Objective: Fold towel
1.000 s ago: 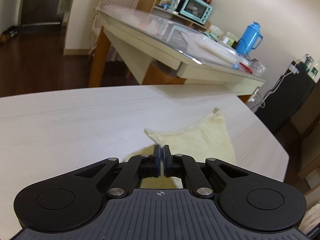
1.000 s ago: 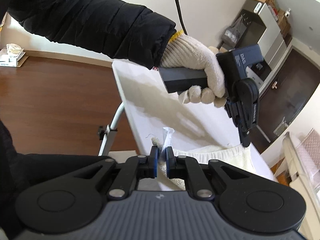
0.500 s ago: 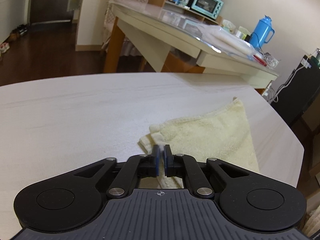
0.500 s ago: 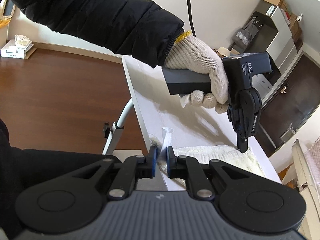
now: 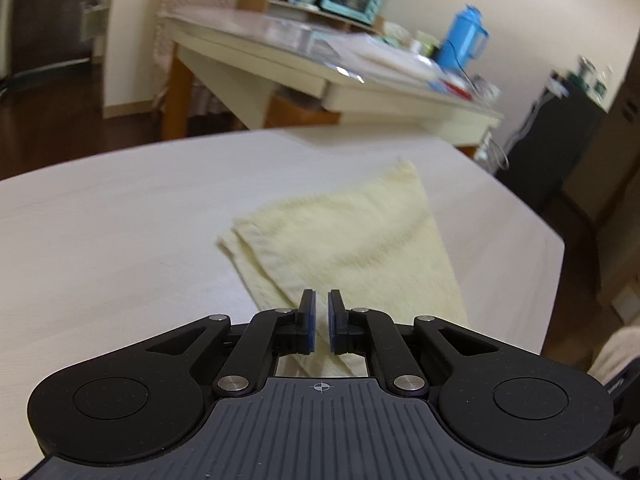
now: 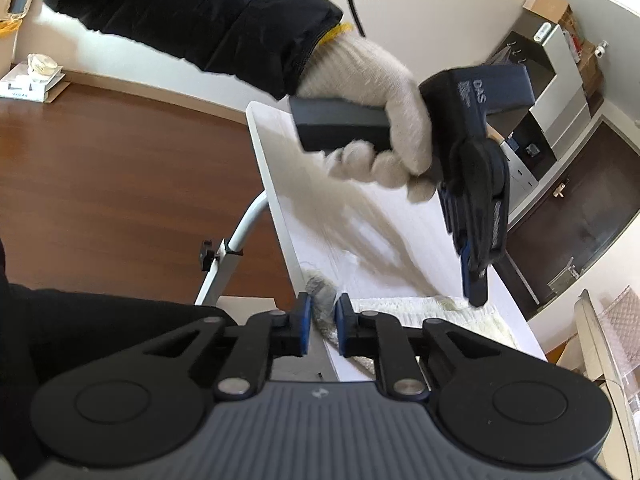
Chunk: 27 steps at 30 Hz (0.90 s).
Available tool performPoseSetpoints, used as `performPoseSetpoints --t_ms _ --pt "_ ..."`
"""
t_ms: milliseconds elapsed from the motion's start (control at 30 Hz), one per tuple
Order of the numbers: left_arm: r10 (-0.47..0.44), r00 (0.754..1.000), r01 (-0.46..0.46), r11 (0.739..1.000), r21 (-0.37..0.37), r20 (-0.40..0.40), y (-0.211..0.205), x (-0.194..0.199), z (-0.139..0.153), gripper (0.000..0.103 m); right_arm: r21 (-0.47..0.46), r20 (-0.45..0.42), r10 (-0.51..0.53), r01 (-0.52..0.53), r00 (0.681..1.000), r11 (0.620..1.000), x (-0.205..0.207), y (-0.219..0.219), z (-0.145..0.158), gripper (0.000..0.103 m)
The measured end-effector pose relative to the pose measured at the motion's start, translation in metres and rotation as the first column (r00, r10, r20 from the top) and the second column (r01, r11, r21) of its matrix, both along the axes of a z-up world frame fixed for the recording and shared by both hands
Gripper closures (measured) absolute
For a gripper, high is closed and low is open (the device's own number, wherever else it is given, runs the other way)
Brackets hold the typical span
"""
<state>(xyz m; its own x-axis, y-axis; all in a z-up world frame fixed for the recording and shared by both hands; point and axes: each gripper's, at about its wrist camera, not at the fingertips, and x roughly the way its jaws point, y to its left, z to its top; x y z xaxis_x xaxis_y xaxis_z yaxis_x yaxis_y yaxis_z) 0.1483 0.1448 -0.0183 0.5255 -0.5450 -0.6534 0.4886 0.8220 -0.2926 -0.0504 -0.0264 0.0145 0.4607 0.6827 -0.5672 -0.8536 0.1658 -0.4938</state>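
The pale yellow towel [image 5: 348,240] lies folded and flat on the white table [image 5: 120,232], stretching forward and a little to the right from just ahead of the left gripper [image 5: 321,320]. That gripper is released: a narrow gap shows between its blue-padded fingers, with nothing between them, and the near end of the towel runs beneath them. Seen from the right wrist, the left gripper [image 6: 476,298] is held in a white-gloved hand [image 6: 372,120] and points down, its tips at the towel [image 6: 440,316] near the table's far edge. The right gripper [image 6: 321,330] is also released, its fingers parted on either side of a bunched towel corner [image 6: 322,294] at the table's near edge without pinching it.
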Motion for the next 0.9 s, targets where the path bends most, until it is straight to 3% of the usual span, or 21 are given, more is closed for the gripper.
performPoseSetpoints --t_ms 133,300,367,500,733,900 --pt "-0.018 1.0 0.018 0.999 0.03 0.003 -0.004 -0.003 -0.004 0.097 0.022 -0.011 0.013 -0.013 1.0 1.0 -0.001 0.0 0.009 0.095" --pt "-0.043 0.999 0.041 0.992 0.121 0.015 -0.007 -0.013 0.002 0.095 0.091 -0.057 0.018 -0.013 0.998 0.996 0.004 -0.011 0.025 0.096" --pt "-0.032 0.999 0.03 0.994 0.109 0.012 -0.004 -0.011 0.004 0.094 0.105 -0.065 0.02 -0.013 0.998 0.994 0.006 -0.014 0.028 0.096" --pt "0.028 0.999 -0.029 1.0 0.012 0.025 0.006 0.0 0.013 0.093 0.106 -0.071 0.038 -0.03 0.997 0.994 0.006 -0.016 0.027 0.096" --pt "0.037 0.999 -0.039 0.992 0.117 0.02 -0.007 0.024 0.002 0.093 0.147 -0.124 0.077 -0.058 0.989 0.987 0.003 -0.026 0.034 0.096" --pt "0.048 0.999 -0.048 0.989 0.142 0.006 -0.003 0.024 0.002 0.093 0.168 -0.14 0.092 -0.068 0.986 0.983 0.009 -0.033 0.037 0.096"
